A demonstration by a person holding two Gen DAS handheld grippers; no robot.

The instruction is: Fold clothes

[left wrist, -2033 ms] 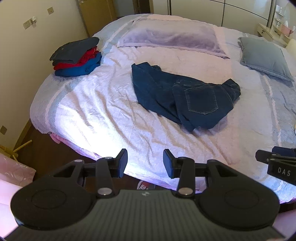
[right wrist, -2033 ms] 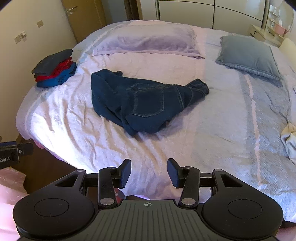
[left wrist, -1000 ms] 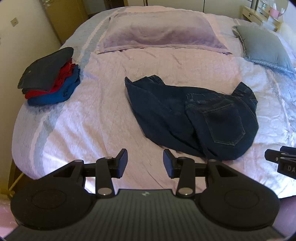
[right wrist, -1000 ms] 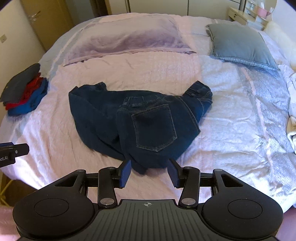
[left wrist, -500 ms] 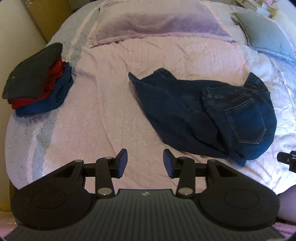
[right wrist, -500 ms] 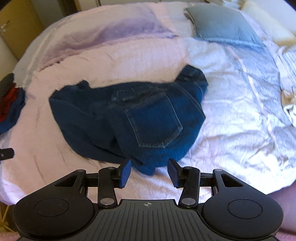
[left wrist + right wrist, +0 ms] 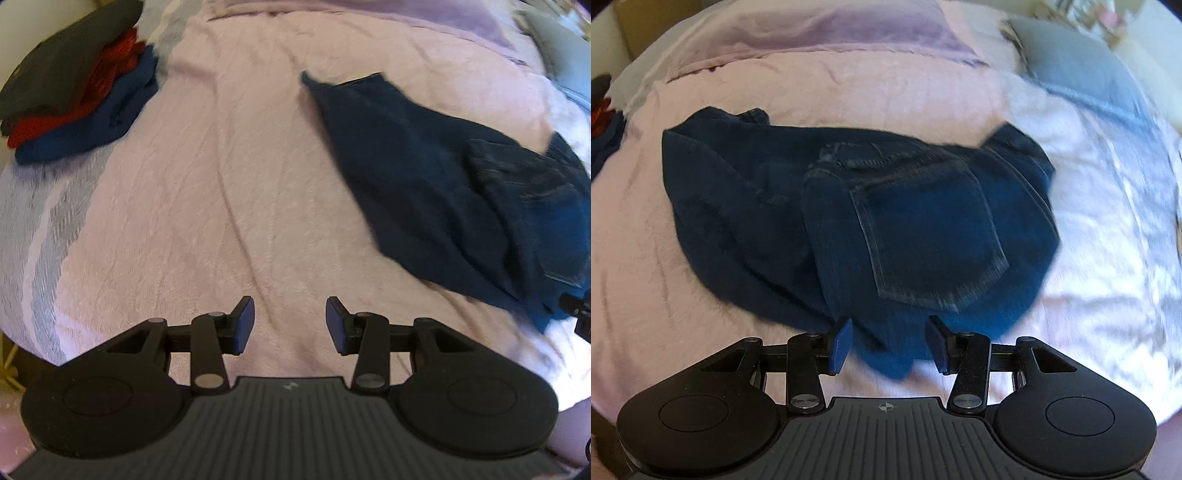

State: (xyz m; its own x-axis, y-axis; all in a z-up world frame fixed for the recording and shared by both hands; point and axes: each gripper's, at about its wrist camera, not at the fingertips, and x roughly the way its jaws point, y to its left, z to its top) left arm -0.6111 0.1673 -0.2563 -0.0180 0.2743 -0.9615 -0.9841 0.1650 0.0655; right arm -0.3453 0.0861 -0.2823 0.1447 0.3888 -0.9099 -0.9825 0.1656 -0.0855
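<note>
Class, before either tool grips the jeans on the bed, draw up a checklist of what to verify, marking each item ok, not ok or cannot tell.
1. Right tool open, nothing gripped: ok.
2. Left tool open, nothing gripped: ok.
3. Right tool lined up over the near edge of the jeans: ok.
4. Left tool over the jeans: not ok; only bedspread lies between its fingers.
5. Jeans lying flat for folding: not ok, crumpled.
6. Folded stack apart from the jeans: ok.

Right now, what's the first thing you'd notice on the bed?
The crumpled dark blue jeans in the middle of the pale pink bedspread, back pocket up. The right gripper is open over their near edge. A folded stack of clothes sits at the bed's left edge.
</note>
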